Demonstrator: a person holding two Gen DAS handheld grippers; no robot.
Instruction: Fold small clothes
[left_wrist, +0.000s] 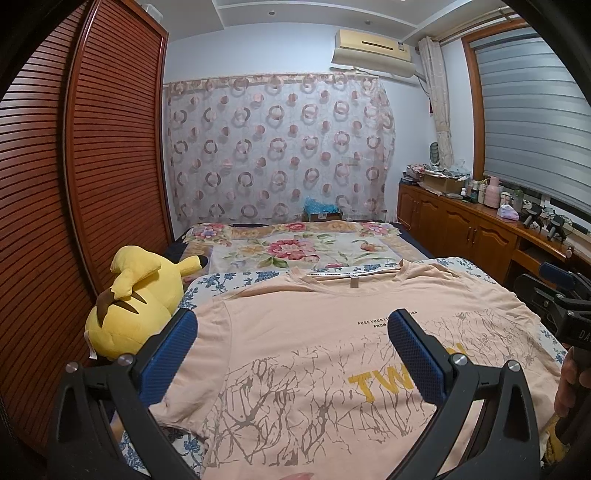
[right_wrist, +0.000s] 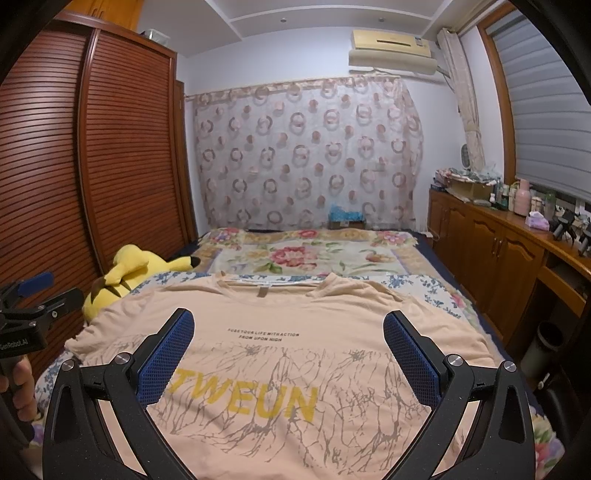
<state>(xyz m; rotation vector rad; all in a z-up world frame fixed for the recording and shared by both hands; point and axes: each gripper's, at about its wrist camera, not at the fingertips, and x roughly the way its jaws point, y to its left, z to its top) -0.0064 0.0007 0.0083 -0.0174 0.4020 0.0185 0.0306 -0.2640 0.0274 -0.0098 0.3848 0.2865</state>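
Note:
A peach T-shirt (left_wrist: 295, 354) (right_wrist: 295, 354) with yellow lettering and a grey crack print lies spread face up on the bed, collar toward the far side. My left gripper (left_wrist: 293, 325) hovers open above the shirt's left half, its blue pads (left_wrist: 173, 354) wide apart and holding nothing. My right gripper (right_wrist: 288, 325) is open too, above the shirt's middle, with its blue pads (right_wrist: 410, 358) empty. Each gripper shows at the edge of the other's view, the right gripper (left_wrist: 561, 306) and the left gripper (right_wrist: 33, 295), held by a hand (right_wrist: 18, 387).
A yellow plush toy (left_wrist: 136, 299) (right_wrist: 125, 273) lies at the bed's left edge beside the slatted wardrobe (left_wrist: 74, 184). A floral blanket (left_wrist: 295, 247) covers the far bed. A wooden cabinet (right_wrist: 498, 258) with bottles runs along the right, and a bin (right_wrist: 543, 347) stands on the floor.

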